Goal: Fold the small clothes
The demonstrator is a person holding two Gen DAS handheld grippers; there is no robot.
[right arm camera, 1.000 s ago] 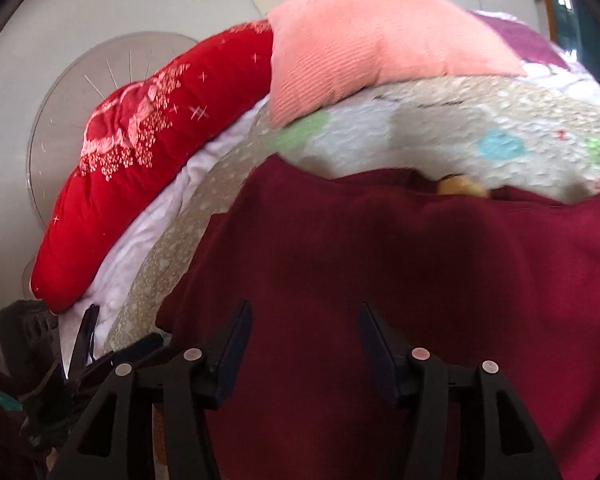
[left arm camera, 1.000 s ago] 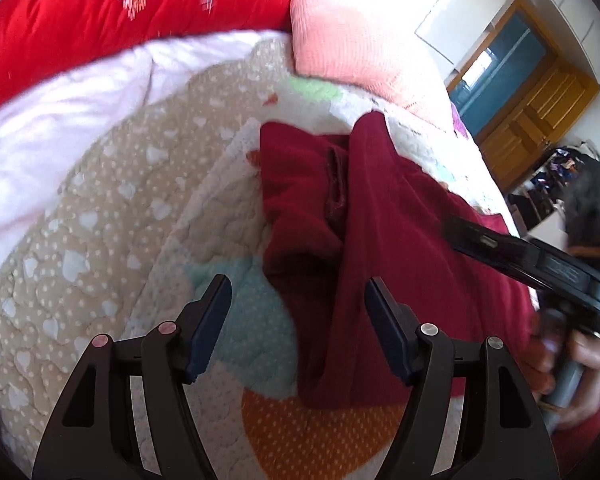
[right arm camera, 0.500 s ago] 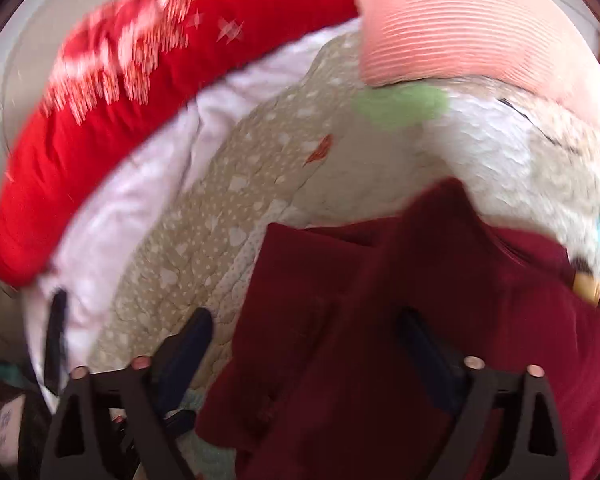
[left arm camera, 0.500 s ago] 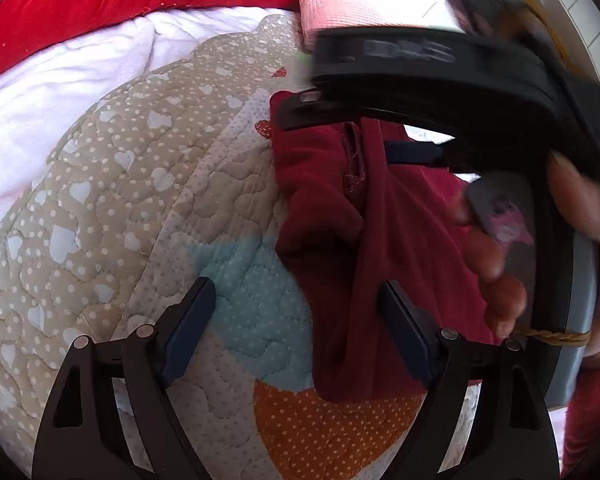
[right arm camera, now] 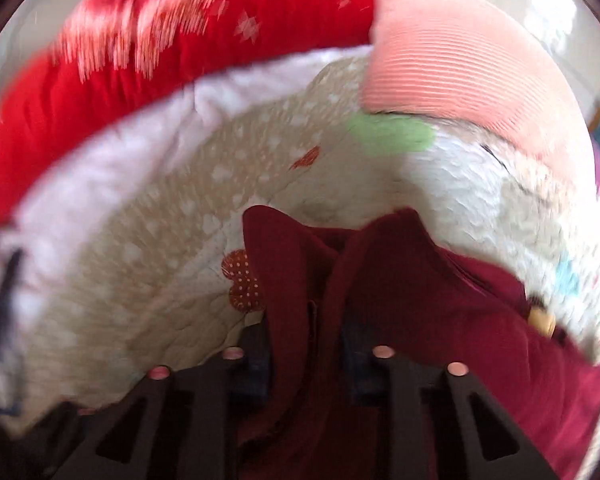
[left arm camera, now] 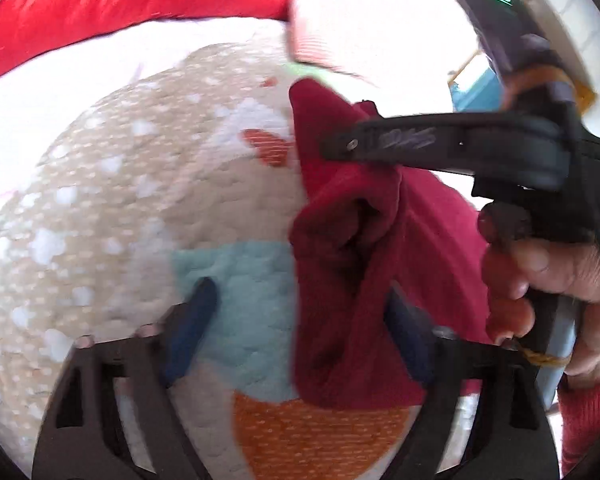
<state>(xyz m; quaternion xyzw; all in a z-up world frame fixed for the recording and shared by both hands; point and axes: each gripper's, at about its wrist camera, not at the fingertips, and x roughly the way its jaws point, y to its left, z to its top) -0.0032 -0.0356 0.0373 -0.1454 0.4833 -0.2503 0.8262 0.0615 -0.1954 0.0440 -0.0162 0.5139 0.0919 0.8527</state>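
A dark red garment [left arm camera: 364, 248] lies bunched on a quilted bedspread [left arm camera: 148, 216]. My left gripper [left arm camera: 300, 332] is open, its blue pads on either side of the garment's near left edge. My right gripper [right arm camera: 306, 354] is narrowed around a raised fold of the red garment [right arm camera: 412, 288] near its far left corner. In the left wrist view the right gripper [left arm camera: 332, 148] reaches in from the right, held by a hand, its tip on the garment's upper fold.
A red embroidered pillow [right arm camera: 172, 40] and a pink ribbed pillow [right arm camera: 452, 68] lie at the head of the bed. A white sheet [right arm camera: 140, 144] borders the quilt. A yellow tag [right arm camera: 542, 318] shows on the garment's right.
My right gripper moved to the garment's far left fold and closed onto it, bunching the cloth upward. My left gripper stayed open near the near edge.
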